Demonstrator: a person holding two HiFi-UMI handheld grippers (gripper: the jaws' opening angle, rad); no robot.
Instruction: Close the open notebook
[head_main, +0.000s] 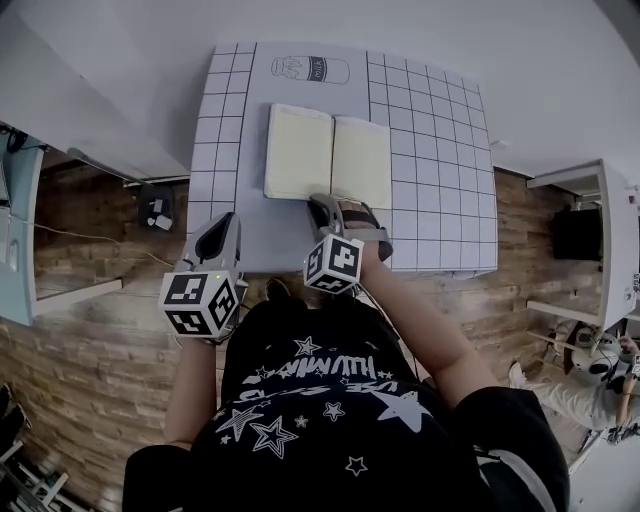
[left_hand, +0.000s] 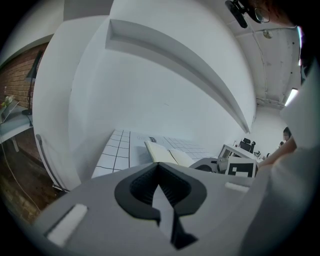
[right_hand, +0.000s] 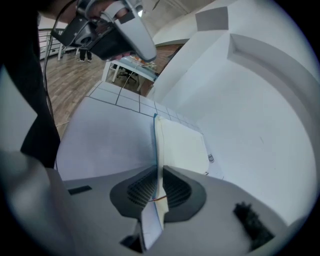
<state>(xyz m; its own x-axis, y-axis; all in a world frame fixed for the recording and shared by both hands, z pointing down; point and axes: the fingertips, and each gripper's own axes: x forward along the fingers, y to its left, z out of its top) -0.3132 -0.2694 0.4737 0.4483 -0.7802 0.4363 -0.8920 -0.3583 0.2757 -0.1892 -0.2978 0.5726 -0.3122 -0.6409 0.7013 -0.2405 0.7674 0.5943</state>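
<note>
L gripper (head_main: 222, 228) is nearest, off the near-left corner of the notebook (head_main: 300, 150) and well apart from it. Its jaws are clenched together w/ nothing btwn them. R gripper (head_main: 336, 206) is at the notebook's near edge, close to the spine, clamped on that edge. Cream pages and a thin blue cover run btwn its pads (right_hand: 142, 187). Notebook lies open, pages up, on a gridded mat (head_main: 440, 150). Beyond its far edge: milk-bottle print (head_main: 312, 69).
</note>
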